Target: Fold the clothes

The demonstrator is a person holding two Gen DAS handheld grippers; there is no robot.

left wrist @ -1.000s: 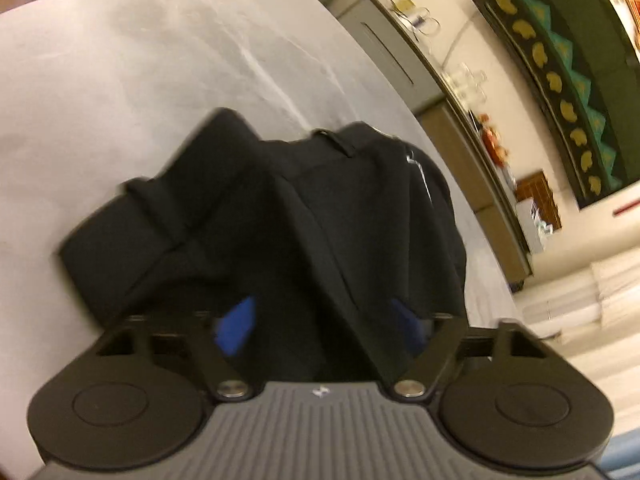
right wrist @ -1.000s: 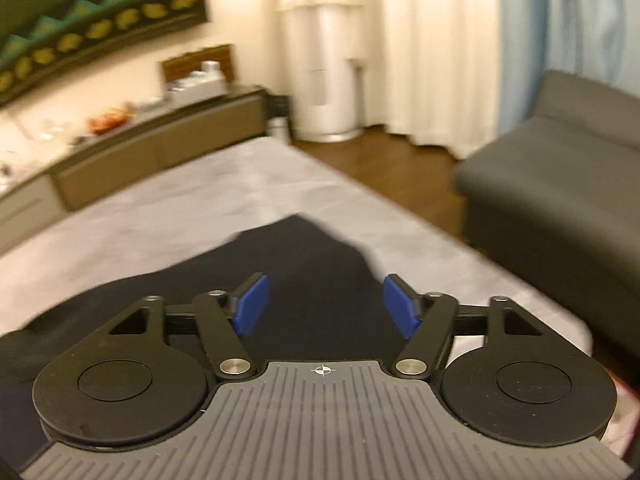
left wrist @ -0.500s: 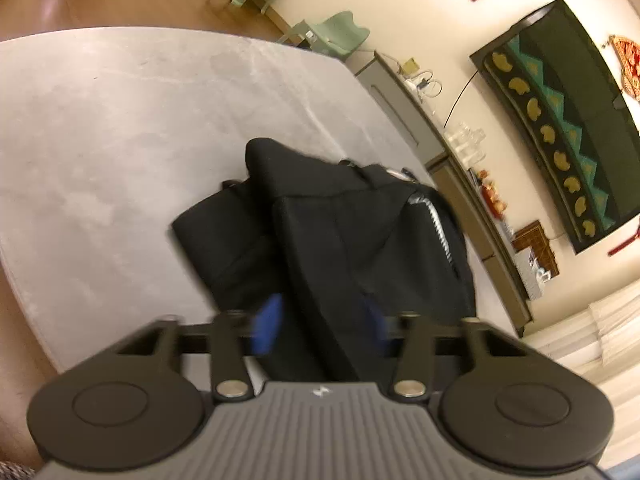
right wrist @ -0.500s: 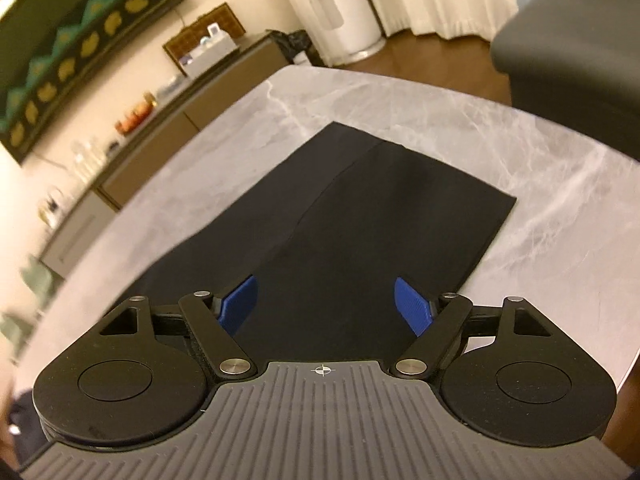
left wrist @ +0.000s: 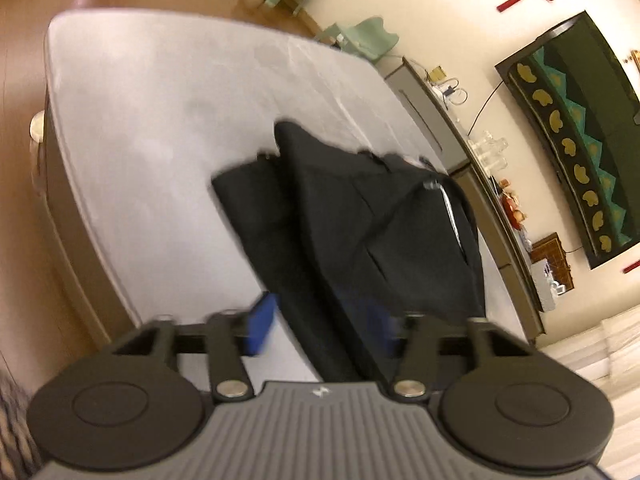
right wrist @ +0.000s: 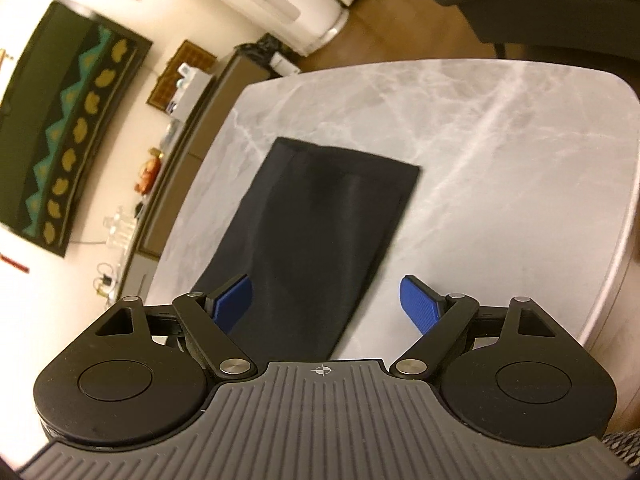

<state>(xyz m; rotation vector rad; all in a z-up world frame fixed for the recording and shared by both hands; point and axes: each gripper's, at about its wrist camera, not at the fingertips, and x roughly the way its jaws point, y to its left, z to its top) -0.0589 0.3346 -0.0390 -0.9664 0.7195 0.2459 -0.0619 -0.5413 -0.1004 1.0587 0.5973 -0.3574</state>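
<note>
Left hand-held gripper: partly closed around a raised fold of the black trousers — blur hides whether the blue pads press the cloth.
Right hand-held gripper: spread wide, holding nothing, above the leg end.
Black trousers: on the grey marble worktop — waist end bunched in the left view, legs flat and straight in the right view.
</note>
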